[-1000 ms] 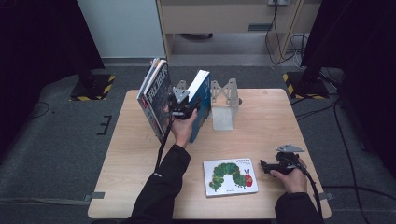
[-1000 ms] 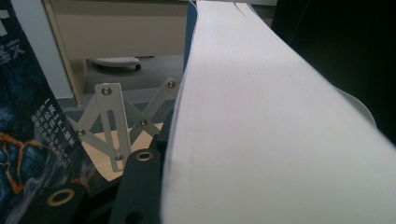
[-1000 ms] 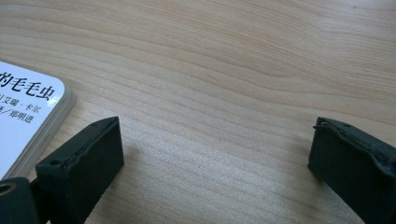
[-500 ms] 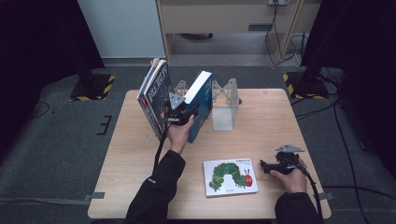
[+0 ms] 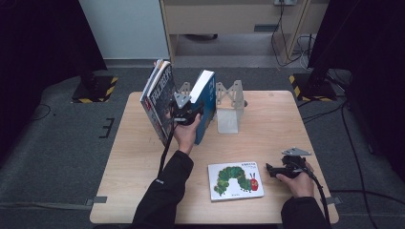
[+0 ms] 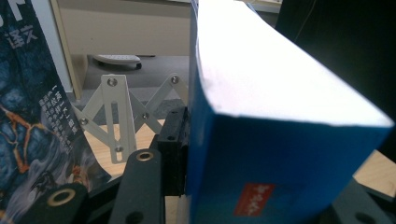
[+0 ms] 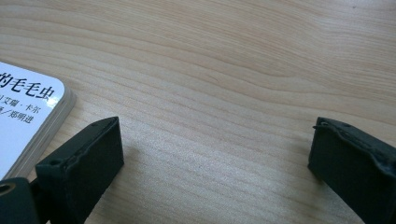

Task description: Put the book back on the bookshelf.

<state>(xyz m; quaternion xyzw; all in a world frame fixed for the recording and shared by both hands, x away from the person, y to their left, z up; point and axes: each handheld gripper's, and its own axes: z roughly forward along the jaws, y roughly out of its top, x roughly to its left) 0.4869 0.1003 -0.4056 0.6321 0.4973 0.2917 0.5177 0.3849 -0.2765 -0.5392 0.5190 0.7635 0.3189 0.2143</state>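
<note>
High view. Table (image 5: 143,191), pale wood. At its far middle stands a white rack (image 5: 229,102) with scissor-lattice sides. Left of the rack: a dark magazine (image 5: 160,102), upright and leaning left. Between magazine and rack: a blue book (image 5: 206,102), upright, tilted slightly, lower end at the table. The left gripper (image 5: 185,112) is clamped on the blue book's near edge. Near edge of the table: a picture book (image 5: 235,180) with a green caterpillar cover, lying flat. Just right of it, the right gripper (image 5: 282,169) rests low at the table, apart from the picture book.

Left gripper view. Blue book (image 6: 261,154) held between the black jaws, spine toward the camera, white page block above. Rack (image 6: 116,116) behind it, not yet touching as far as can be told. Magazine (image 6: 32,116) at the left edge.

Right gripper view. Jaws wide apart, holding nothing, bare table (image 7: 233,70) between them. Corner of the picture book (image 7: 28,116) beside the left jaw, untouched.

Progress, as judged. The work appears to be standing books up at the rack. Magazine: upright, seemingly placed. Blue book: in hand, near its slot, not released. Picture book: flat, not picked up. Roughly halfway; left to do are settling and releasing the blue book, then lifting the picture book.
</note>
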